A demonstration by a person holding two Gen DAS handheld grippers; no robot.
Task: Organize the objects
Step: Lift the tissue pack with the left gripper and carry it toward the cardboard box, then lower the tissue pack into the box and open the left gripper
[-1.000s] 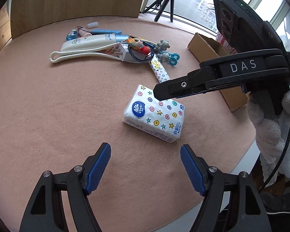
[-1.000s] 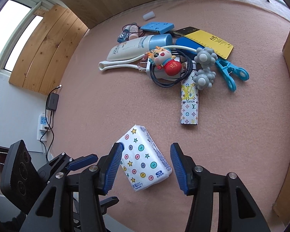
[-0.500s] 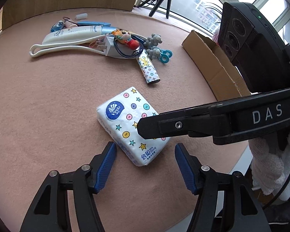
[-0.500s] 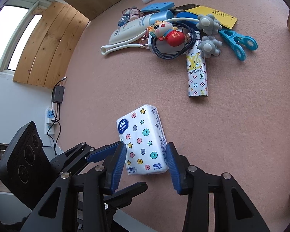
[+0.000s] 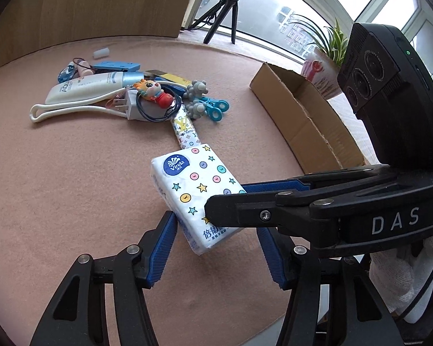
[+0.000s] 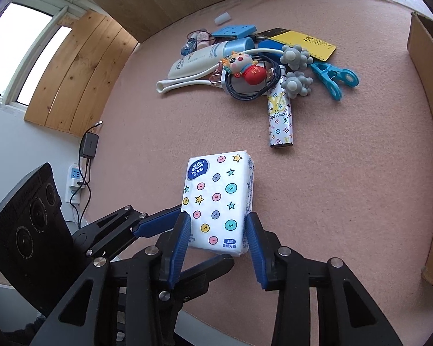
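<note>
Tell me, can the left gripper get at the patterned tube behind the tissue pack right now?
Probably not directly. The tissue pack sits between the closing jaws of the left gripper, and blocks the straight way to the patterned tube.

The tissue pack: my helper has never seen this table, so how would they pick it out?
On the pink felt table, look nearer than the pile of small things, between the two claws. The tissue pack is a white soft block printed with coloured dots and stars, with a blue round logo.
</note>
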